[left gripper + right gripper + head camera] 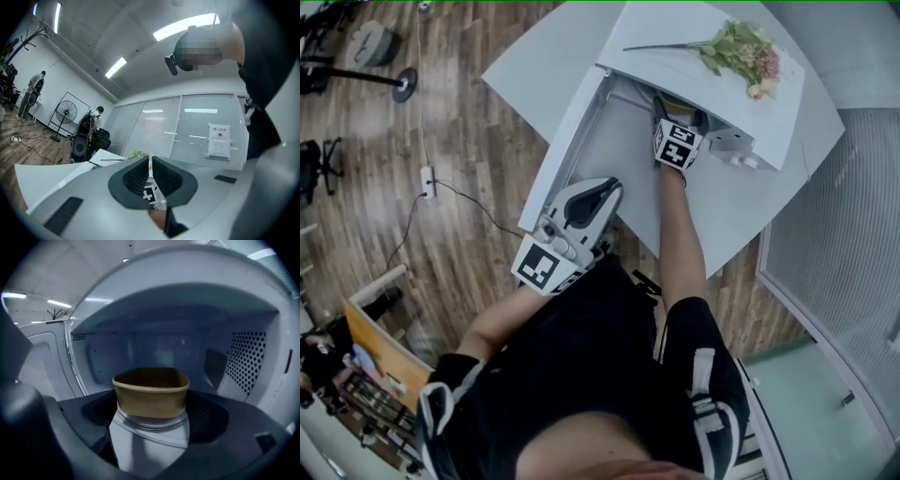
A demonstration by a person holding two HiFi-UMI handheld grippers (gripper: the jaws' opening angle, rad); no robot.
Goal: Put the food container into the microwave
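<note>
The brown paper food container [151, 392] stands on the glass turntable [152, 427] inside the white microwave [703, 89]. My right gripper [151, 411] reaches into the cavity, its jaws spread wide on either side of the container, whose sides meet both pads. From the head view only its marker cube [678, 142] shows at the cavity mouth. The microwave door [572, 141] is swung open to the left. My left gripper [602, 194] hovers by the door's lower end, close to my body, shut with nothing between its pads [136, 176].
A bunch of flowers [741, 52] lies on top of the microwave, which stands on a white table [722, 225]. A power strip and cable [428, 180] lie on the wood floor at left. A glass partition [853, 244] runs along the right. Distant people [35, 86] stand by a fan [65, 112].
</note>
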